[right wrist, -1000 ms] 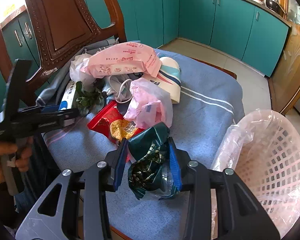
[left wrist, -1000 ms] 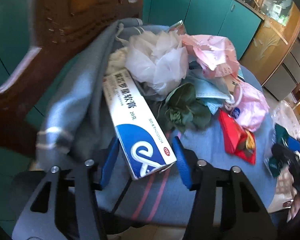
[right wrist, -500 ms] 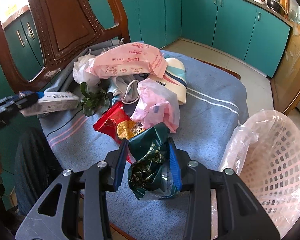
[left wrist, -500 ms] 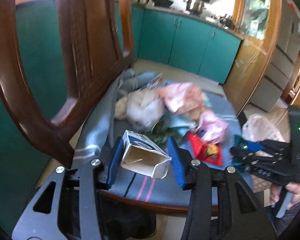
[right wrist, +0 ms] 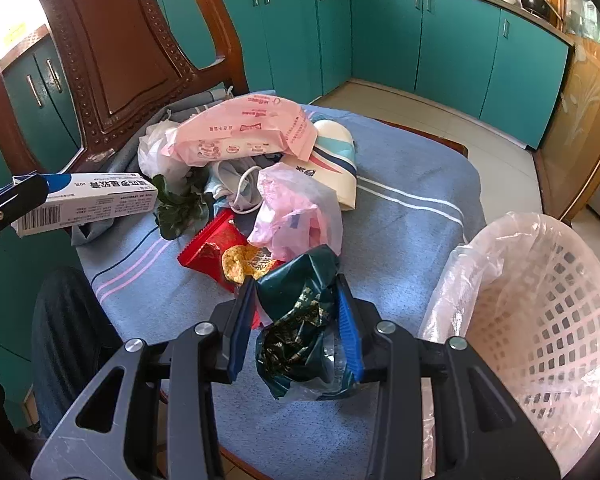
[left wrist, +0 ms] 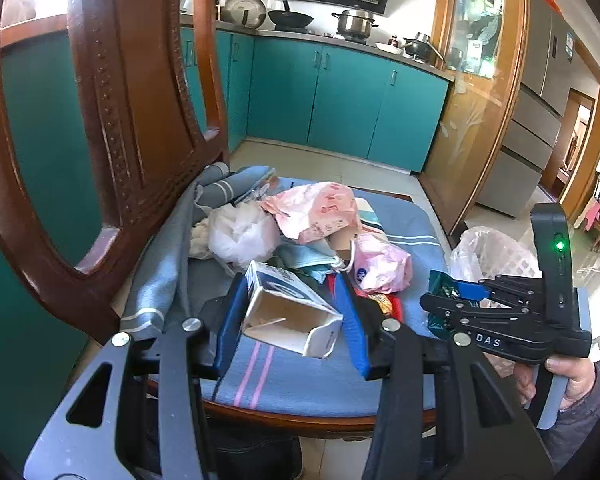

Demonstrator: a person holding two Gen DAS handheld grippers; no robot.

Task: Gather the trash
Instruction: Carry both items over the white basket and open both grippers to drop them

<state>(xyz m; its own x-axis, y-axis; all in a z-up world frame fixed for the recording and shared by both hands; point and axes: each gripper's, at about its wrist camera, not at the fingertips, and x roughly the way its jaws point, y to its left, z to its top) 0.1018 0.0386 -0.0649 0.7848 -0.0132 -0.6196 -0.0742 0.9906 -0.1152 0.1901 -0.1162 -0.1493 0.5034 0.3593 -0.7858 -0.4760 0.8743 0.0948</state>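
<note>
Trash lies heaped on the blue striped cloth [right wrist: 400, 184] covering the wooden chair [right wrist: 112, 60], and you already hold two pieces of it. Your left claw [left wrist: 288, 316] pinches the white-and-blue cardboard carton [left wrist: 290, 312] across its open end, clear of the seat; it is light, hollow and will crush, so a gentle squeeze on the flat sides suits it. Your right claw [right wrist: 296, 330] is pressed onto the crumpled dark green foil wrapper [right wrist: 300, 308], which is featherlight, slick and springy, so take it by the bunched middle.

The rest should handle much the same: the red snack packet [right wrist: 212, 248], the pink plastic bag [right wrist: 296, 212] and the pink printed pouch [right wrist: 240, 132] are limp and slippery, best gathered at a fold.

Just beside the seat's edge stands the white lattice plastic basket [right wrist: 548, 320] lined with a thin clear bag [right wrist: 456, 292]. What shows of its inside looks empty, though its bottom is hidden.
</note>
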